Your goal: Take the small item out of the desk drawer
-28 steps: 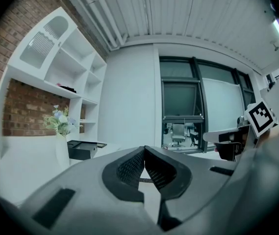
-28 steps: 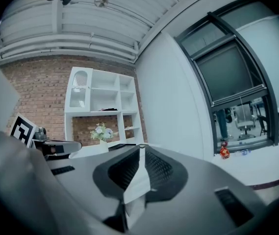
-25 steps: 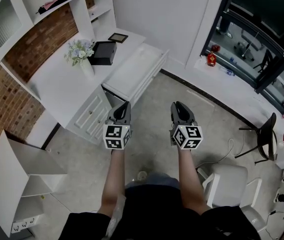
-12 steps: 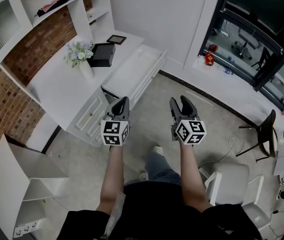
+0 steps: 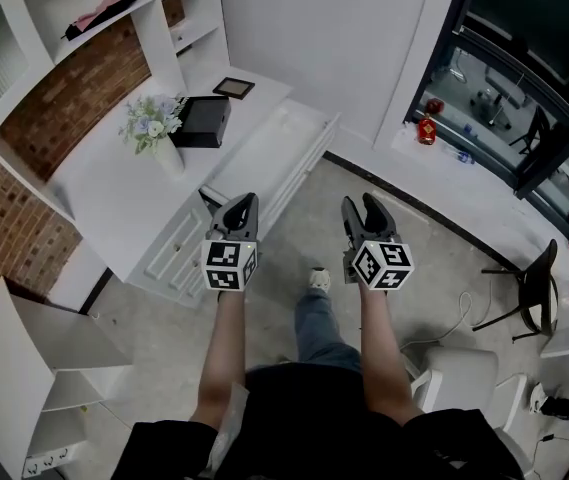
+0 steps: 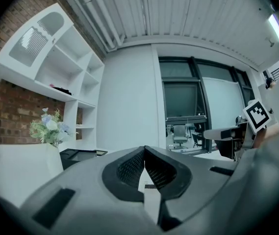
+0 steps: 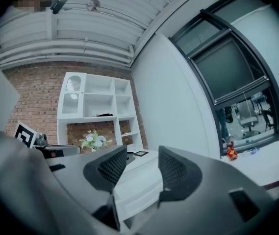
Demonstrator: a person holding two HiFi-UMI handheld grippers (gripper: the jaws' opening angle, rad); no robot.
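The white desk [image 5: 104, 183] stands at the left, and its long white drawer [image 5: 269, 143] is pulled out toward the room. No small item shows inside it from here. My left gripper [image 5: 241, 205] hangs in the air just short of the drawer's near end, shut, with nothing between its fingertips [image 6: 144, 150]. My right gripper [image 5: 364, 208] is level with it over the floor, open and empty; between its pads [image 7: 141, 166] the drawer [image 7: 139, 185] shows ahead.
On the desk stand a vase of flowers [image 5: 152, 128], a black box [image 5: 202, 120] and a small picture frame [image 5: 235, 88]. Shelves rise behind it. An open white cabinet [image 5: 34, 358] is at lower left; a white chair [image 5: 464, 378] and black stool [image 5: 529, 273] are to the right.
The right gripper's jaws have gone from nearly shut to wide open. Both grippers have come a little nearer the desk, and the person's foot has stepped forward.
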